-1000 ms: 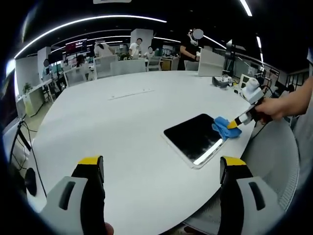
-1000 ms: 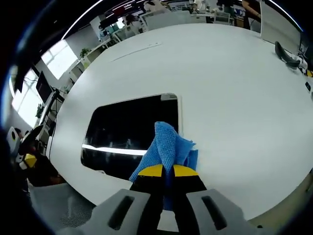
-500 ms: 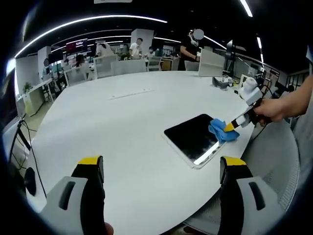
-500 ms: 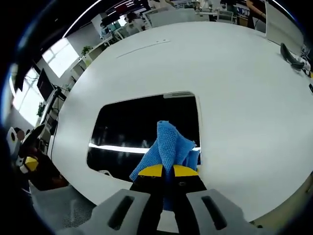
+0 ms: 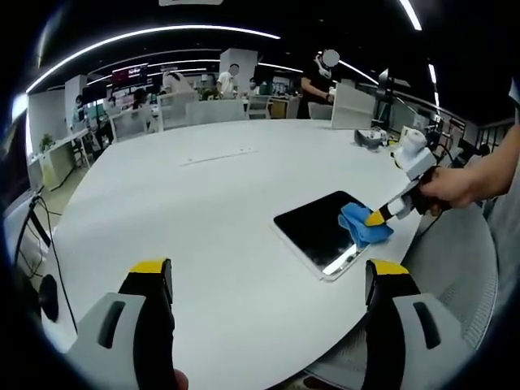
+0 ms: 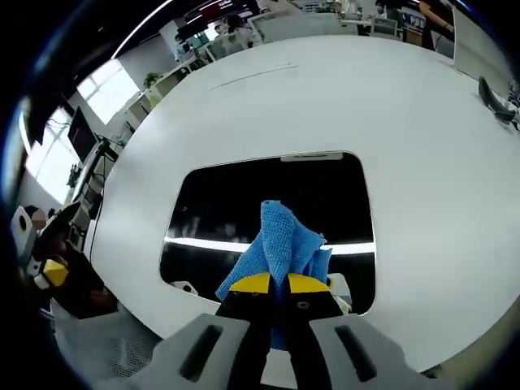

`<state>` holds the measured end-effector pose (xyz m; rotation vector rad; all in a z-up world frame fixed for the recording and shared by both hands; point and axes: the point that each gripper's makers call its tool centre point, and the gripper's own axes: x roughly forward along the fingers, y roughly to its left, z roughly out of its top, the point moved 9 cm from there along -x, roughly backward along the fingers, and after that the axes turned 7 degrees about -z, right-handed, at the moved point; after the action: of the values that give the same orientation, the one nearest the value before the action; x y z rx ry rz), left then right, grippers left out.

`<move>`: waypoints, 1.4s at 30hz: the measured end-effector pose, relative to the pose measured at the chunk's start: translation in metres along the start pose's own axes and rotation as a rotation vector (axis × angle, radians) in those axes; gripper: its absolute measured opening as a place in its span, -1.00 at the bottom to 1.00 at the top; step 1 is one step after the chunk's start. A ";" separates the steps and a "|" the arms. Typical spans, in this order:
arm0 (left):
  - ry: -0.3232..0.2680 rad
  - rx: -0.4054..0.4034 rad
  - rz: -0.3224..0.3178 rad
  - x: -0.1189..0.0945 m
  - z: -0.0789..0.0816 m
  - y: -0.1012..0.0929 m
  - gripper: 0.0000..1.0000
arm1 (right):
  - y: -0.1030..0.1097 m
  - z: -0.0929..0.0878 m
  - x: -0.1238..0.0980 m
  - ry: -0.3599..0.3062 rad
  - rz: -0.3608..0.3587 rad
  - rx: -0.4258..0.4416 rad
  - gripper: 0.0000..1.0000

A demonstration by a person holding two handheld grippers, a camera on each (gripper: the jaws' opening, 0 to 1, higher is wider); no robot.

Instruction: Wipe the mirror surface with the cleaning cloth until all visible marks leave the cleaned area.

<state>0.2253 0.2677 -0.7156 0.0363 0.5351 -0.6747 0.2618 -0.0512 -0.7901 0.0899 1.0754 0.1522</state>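
Observation:
A dark rectangular mirror [image 5: 318, 229] [image 6: 244, 211] with a pale frame lies flat on the round white table [image 5: 203, 211]. A blue cleaning cloth [image 5: 361, 223] [image 6: 280, 244] rests on the mirror's glass, bunched up. My right gripper [image 6: 275, 283] [image 5: 379, 217] is shut on the cloth, held by a person's hand [image 5: 447, 185] at the right of the left gripper view. My left gripper [image 5: 268, 272] stands open over the table's near edge, well short of the mirror, with nothing between its yellow-tipped fingers.
Dark small objects [image 5: 370, 136] and a white device [image 5: 414, 154] sit at the table's far right. A grey mesh chair [image 5: 455, 268] stands by the near right edge. People and desks [image 5: 211, 89] fill the office behind. Cables [image 5: 41, 236] hang at the left.
My right gripper has slid the cloth from the mirror's edge inward over the glass. The left gripper has stayed put.

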 end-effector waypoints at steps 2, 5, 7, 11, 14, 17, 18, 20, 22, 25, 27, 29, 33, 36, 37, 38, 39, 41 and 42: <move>-0.001 -0.002 0.001 -0.001 -0.001 0.000 0.97 | 0.004 0.001 0.001 0.000 0.003 -0.007 -1.00; -0.003 -0.005 0.002 -0.002 -0.001 -0.001 0.97 | 0.009 0.002 0.003 0.001 0.009 -0.009 -1.00; -0.003 -0.005 0.003 -0.003 -0.002 -0.001 0.97 | 0.011 0.002 0.004 0.002 0.014 0.000 -1.00; -0.006 -0.007 0.006 -0.005 -0.003 -0.001 0.97 | 0.015 0.002 0.005 0.000 0.018 0.013 -1.00; -0.006 -0.008 0.008 -0.007 -0.004 -0.001 0.97 | 0.022 0.002 0.006 0.002 0.031 0.012 -1.00; -0.006 -0.009 0.009 -0.008 -0.004 -0.001 0.97 | 0.028 0.003 0.008 -0.001 0.040 -0.012 -1.00; -0.006 -0.008 0.010 -0.008 -0.005 -0.001 0.97 | 0.029 0.003 0.008 0.001 0.043 -0.009 -1.00; -0.004 -0.007 0.011 -0.009 -0.005 -0.001 0.96 | 0.032 0.003 0.009 0.000 0.041 -0.012 -1.00; -0.005 -0.008 0.011 -0.009 -0.006 0.000 0.96 | 0.035 0.004 0.010 -0.001 0.042 -0.018 -1.00; -0.005 -0.006 0.010 -0.010 -0.005 -0.001 0.96 | 0.038 0.005 0.011 -0.002 0.045 -0.032 -1.00; -0.005 -0.005 0.010 -0.010 -0.006 -0.001 0.96 | 0.041 0.005 0.011 -0.001 0.048 -0.036 -1.00; -0.003 -0.007 0.008 -0.010 -0.007 -0.002 0.96 | 0.043 0.006 0.013 0.000 0.051 -0.038 -1.00; 0.001 -0.007 0.005 -0.010 -0.009 -0.003 0.96 | 0.049 0.007 0.014 0.001 0.060 -0.040 -1.00; 0.001 -0.007 0.005 -0.010 -0.009 -0.003 0.96 | 0.055 0.008 0.015 0.003 0.067 -0.047 -1.00; 0.002 -0.006 0.004 -0.010 -0.009 -0.003 0.96 | 0.056 0.008 0.015 0.004 0.070 -0.048 -1.00; 0.002 -0.003 0.003 -0.010 -0.009 -0.003 0.96 | 0.058 0.008 0.016 0.005 0.073 -0.049 -1.00; 0.002 -0.002 0.003 -0.011 -0.009 -0.003 0.96 | 0.060 0.008 0.016 0.005 0.075 -0.050 -1.00; 0.005 -0.001 0.004 -0.012 -0.009 -0.002 0.97 | 0.063 0.008 0.017 0.001 0.075 -0.052 -1.00; 0.006 -0.001 0.005 -0.012 -0.009 -0.001 0.97 | 0.065 0.008 0.017 0.002 0.082 -0.043 -1.00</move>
<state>0.2126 0.2757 -0.7177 0.0392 0.5413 -0.6692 0.2715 0.0155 -0.7917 0.0949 1.0704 0.2495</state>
